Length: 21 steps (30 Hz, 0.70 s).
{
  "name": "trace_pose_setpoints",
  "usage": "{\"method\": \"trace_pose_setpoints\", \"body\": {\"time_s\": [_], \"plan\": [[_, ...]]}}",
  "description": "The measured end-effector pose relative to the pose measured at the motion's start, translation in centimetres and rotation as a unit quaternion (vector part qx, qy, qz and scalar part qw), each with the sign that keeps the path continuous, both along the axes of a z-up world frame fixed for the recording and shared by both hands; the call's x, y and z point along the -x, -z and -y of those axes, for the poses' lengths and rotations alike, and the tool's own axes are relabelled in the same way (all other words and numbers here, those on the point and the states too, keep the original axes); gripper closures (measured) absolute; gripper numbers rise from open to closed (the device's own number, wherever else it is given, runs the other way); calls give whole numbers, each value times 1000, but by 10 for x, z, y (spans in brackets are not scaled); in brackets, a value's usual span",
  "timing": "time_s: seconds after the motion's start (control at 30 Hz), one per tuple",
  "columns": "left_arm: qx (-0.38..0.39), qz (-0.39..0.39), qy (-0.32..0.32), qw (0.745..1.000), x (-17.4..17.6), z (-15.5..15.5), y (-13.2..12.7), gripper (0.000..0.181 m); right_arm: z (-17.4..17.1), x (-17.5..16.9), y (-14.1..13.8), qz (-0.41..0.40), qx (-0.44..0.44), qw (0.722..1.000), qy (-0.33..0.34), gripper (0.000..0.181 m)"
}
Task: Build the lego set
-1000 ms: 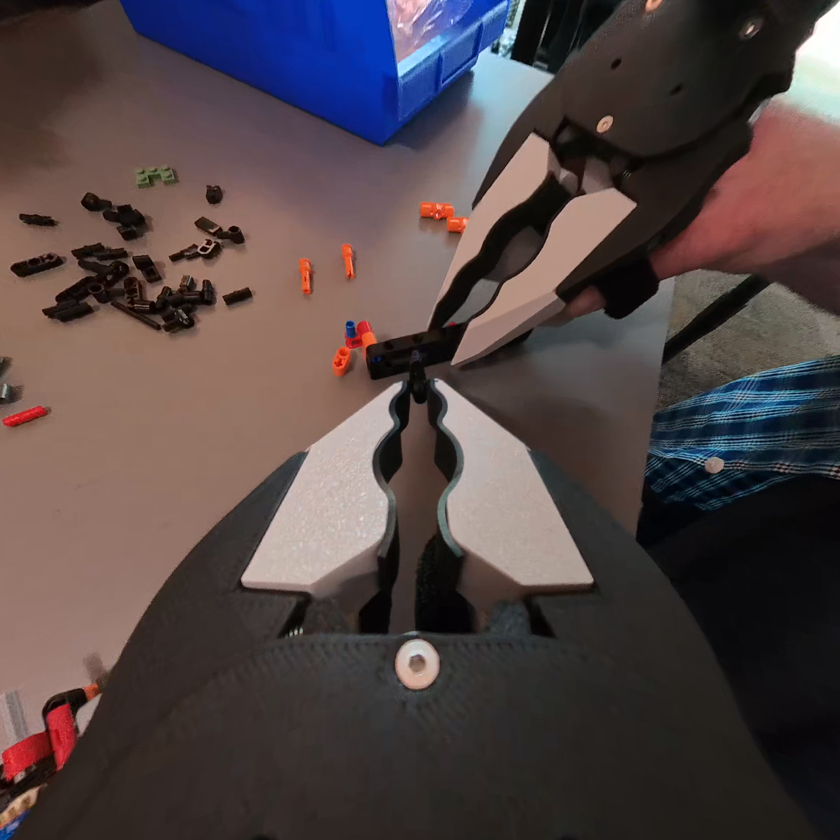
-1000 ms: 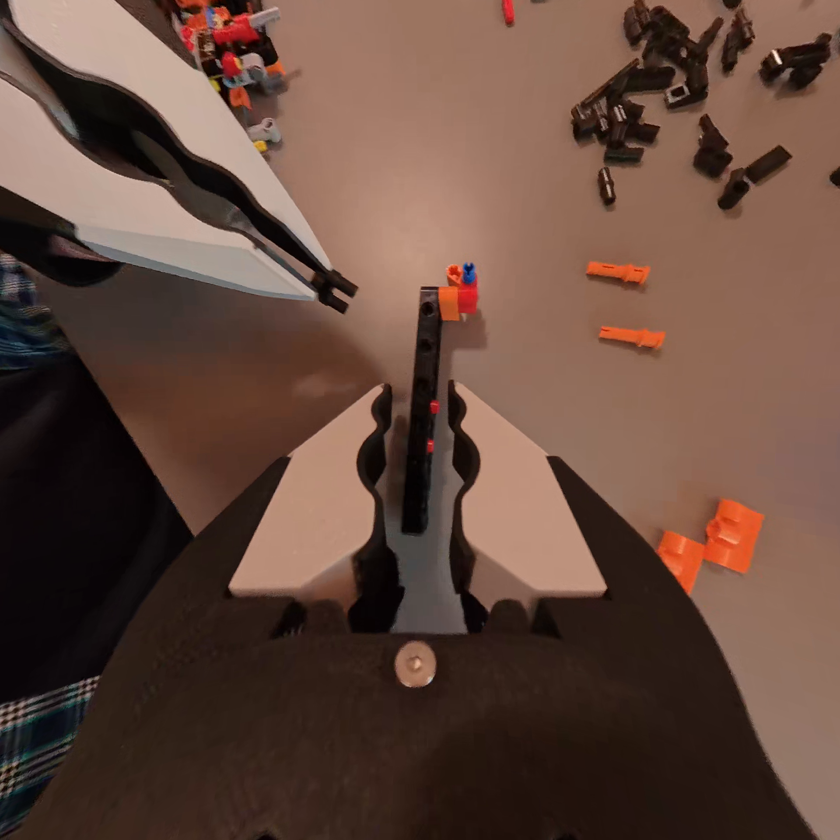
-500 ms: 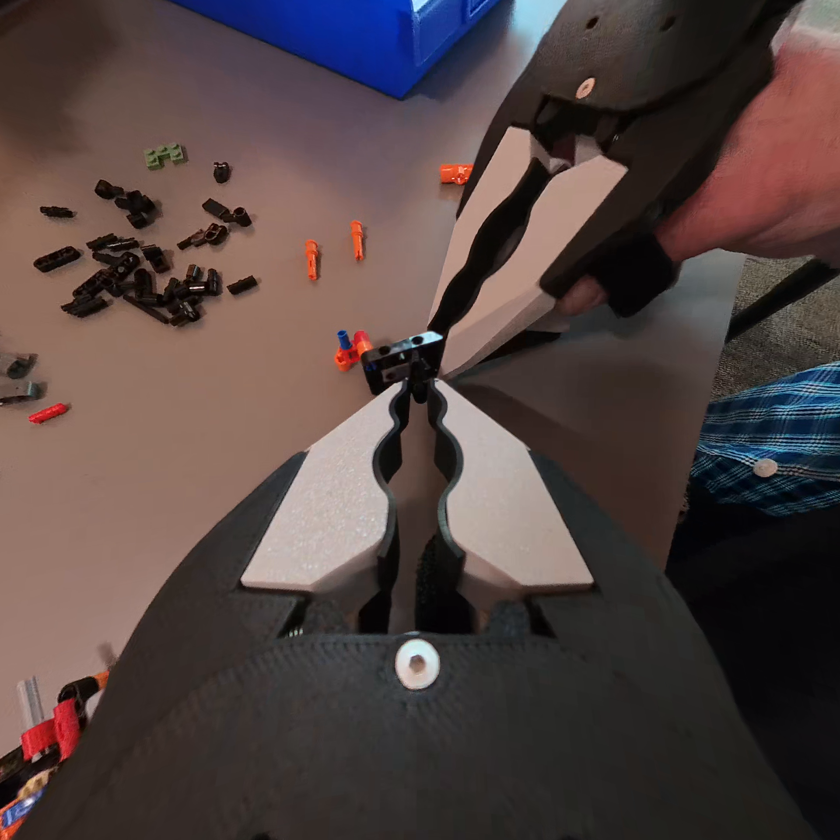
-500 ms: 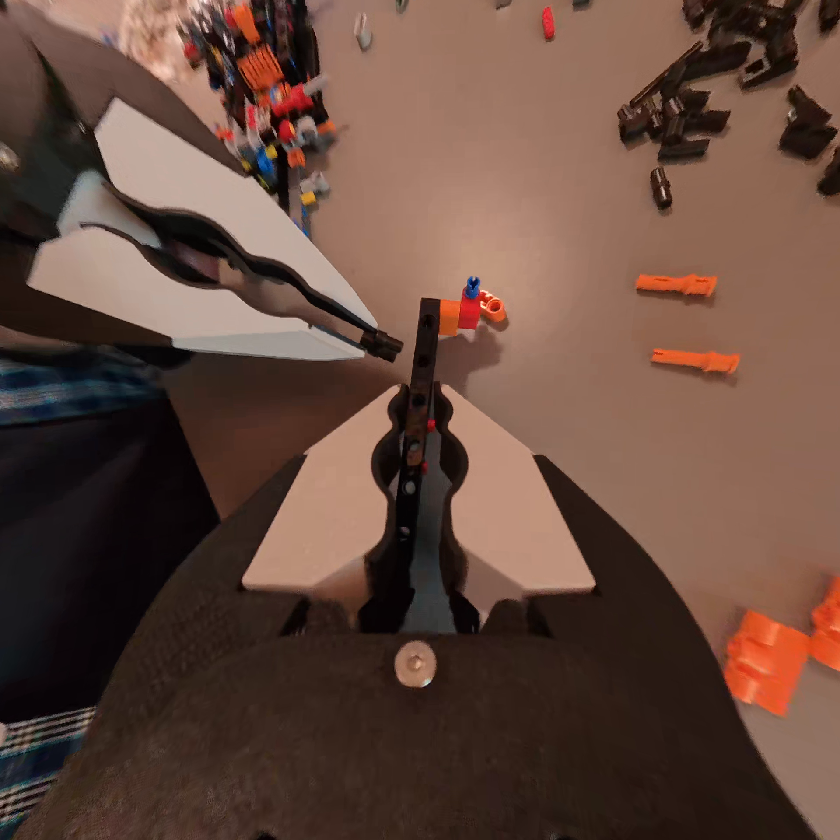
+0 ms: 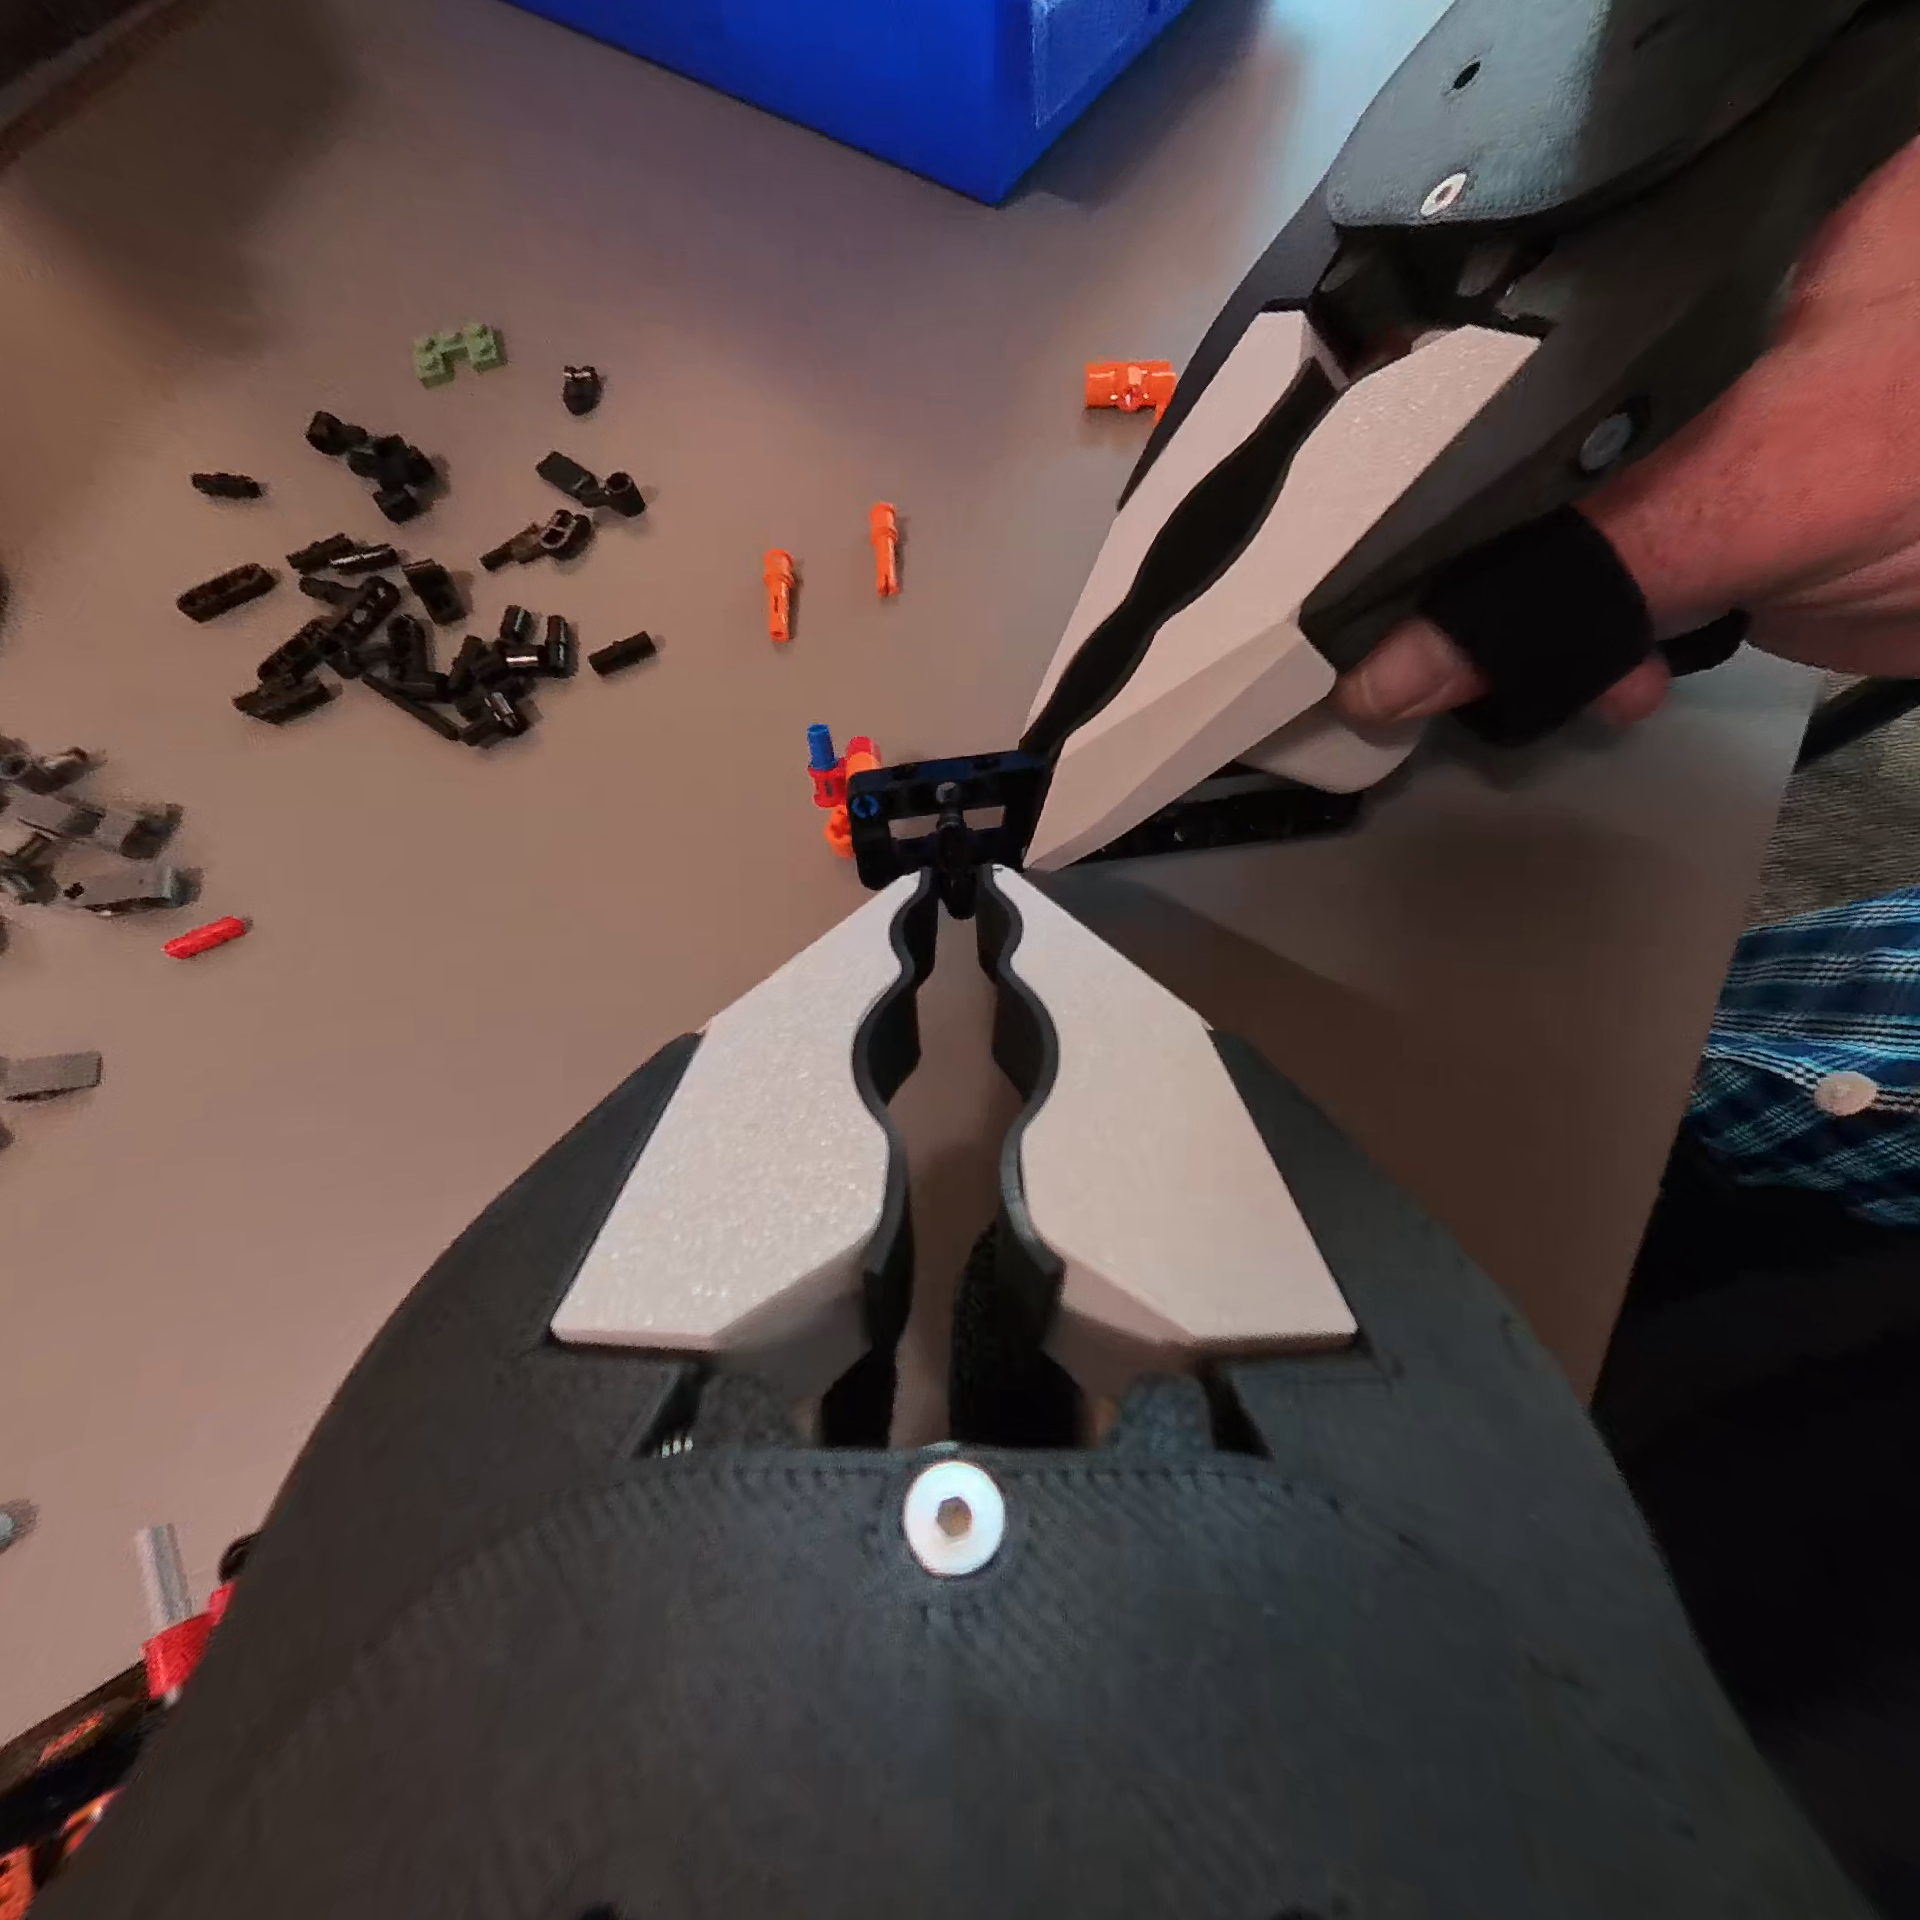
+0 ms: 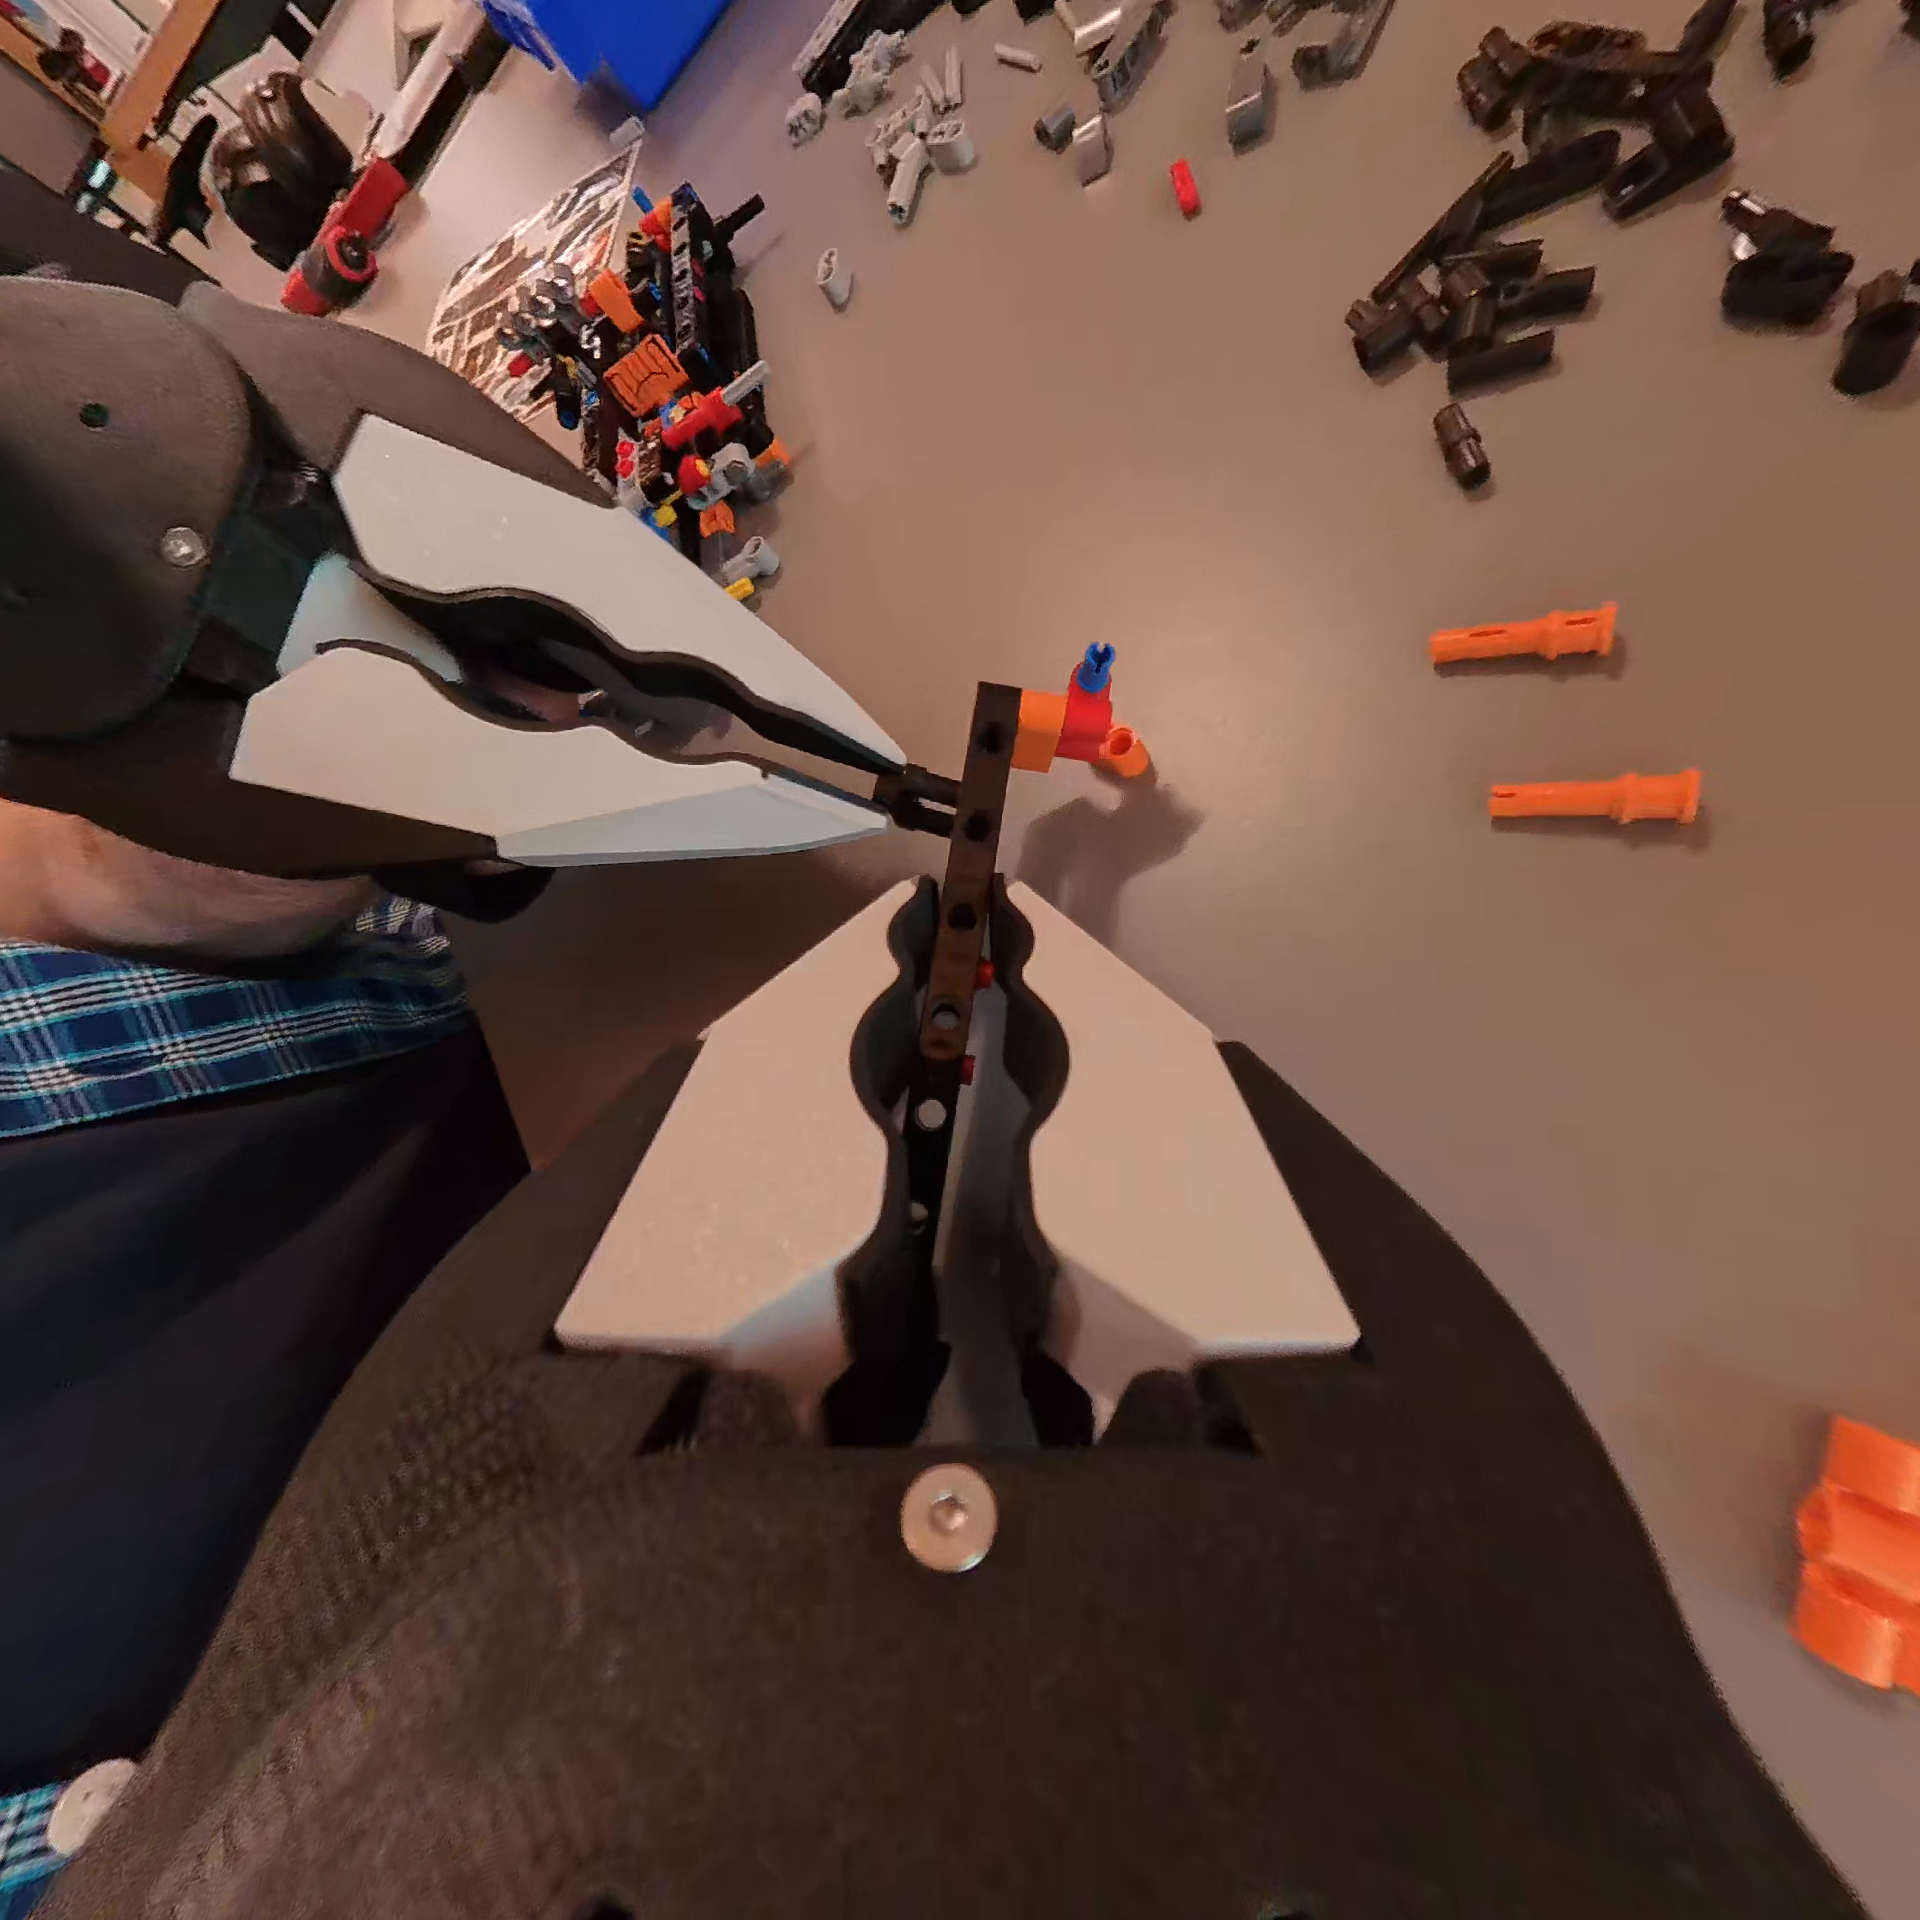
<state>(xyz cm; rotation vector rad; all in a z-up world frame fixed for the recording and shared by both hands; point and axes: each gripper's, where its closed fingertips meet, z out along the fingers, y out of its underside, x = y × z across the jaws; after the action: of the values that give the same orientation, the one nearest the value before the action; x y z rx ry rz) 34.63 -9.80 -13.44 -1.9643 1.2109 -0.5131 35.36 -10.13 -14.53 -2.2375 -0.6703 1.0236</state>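
black beam (image 6: 971, 831), clamped edge-on in your right gripper (image 6: 961, 894), sticks out past the tips so its holes face sideways toward your left gripper (image 5: 956, 894). that one is pinched on a small black pin (image 5: 952, 862), pushing it into a hole near the beam's far end, above the bench (image 5: 520, 1039). holding the beam by its length likely braces it against the push. left view shows the beam end as a frame; right view alone shows the orange, red and blue cluster (image 6: 1081, 717) side-on.
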Motion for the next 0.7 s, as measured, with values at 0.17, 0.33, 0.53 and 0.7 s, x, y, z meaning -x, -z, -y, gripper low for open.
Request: {"method": "trace_pose_setpoints", "body": {"time_s": [0.17,0.33,0.53,0.7], "plan": [[-16,-3,1,1000,-2,-1,-1,174,-2,1,3,14,-7,1000,6,174],[-16,1,-7,1000,-3,-4,-3,174,-3,0,1,4,-3,1000,14,174],[-13,1,-9,1000,-4,-7,-4,174,-7,-3,-4,-21,1,999,26,175],[-18,5,-8,1000,-6,-8,-6,174,-8,-3,-3,-10,-7,1000,29,175]]}}
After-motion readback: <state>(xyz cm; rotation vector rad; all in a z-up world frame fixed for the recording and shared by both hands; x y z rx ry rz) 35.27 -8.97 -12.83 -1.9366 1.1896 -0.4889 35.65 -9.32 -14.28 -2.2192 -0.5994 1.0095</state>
